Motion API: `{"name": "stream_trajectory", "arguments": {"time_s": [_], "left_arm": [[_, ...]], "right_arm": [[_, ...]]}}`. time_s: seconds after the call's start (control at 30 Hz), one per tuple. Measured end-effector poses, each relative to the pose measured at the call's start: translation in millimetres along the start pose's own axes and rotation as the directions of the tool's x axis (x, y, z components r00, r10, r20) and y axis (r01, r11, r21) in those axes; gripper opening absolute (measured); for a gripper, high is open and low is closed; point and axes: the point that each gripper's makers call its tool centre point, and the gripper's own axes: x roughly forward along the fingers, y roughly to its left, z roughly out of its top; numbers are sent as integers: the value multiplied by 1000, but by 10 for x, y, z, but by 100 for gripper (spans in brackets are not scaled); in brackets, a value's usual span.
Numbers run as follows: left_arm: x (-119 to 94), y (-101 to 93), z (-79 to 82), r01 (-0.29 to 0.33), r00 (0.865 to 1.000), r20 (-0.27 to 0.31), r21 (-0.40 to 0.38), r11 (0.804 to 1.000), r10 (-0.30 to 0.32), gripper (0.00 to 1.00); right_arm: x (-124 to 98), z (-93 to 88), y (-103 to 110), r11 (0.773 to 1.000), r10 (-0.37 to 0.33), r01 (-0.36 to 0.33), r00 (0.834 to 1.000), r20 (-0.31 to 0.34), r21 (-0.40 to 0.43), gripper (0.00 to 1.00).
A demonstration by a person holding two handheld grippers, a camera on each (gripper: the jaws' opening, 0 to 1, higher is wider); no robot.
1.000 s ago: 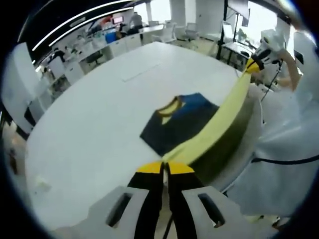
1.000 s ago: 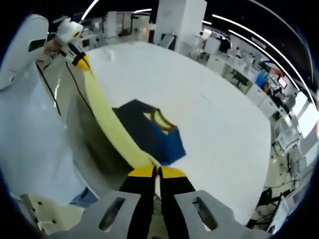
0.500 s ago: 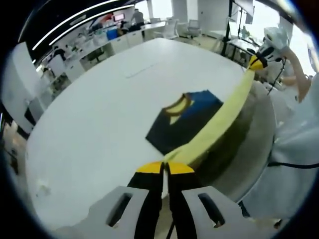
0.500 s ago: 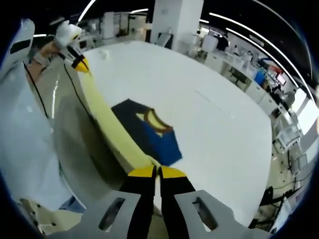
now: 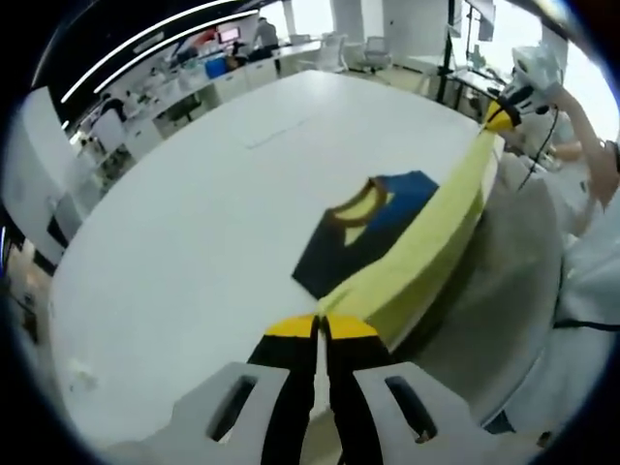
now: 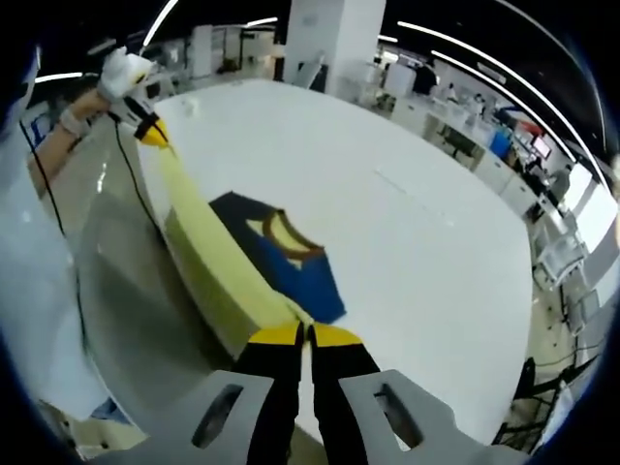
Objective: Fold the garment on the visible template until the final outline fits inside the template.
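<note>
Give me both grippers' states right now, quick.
Left gripper: shut on one end of the yellow garment.
Right gripper: shut on the other end of the yellow garment, which is stretched between the two.

Cameras: both views look across the white surface (image 5: 174,223) from its near edge, at opposite ends of the garment (image 6: 281,262); shared: garment, surface top.

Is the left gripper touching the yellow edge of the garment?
Touching. The left gripper view shows the left gripper with jaws closed on the garment, its yellow edge running straight from the tips.
</note>
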Motion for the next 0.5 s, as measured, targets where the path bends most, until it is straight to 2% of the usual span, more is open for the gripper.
{"name": "stream_trajectory", "arguments": {"time_s": [0.37, 0.5], "left_arm": [[351, 144, -18, 17, 1000, 3, -20, 1000, -17, 0], [405, 147, 12, 20, 1000, 4, -12, 1000, -20, 0]], "right_arm": [[276, -77, -67, 999, 8, -8, 1000, 0, 37, 3], [334, -101, -104, 999, 6, -6, 1000, 1, 48, 3]]}}
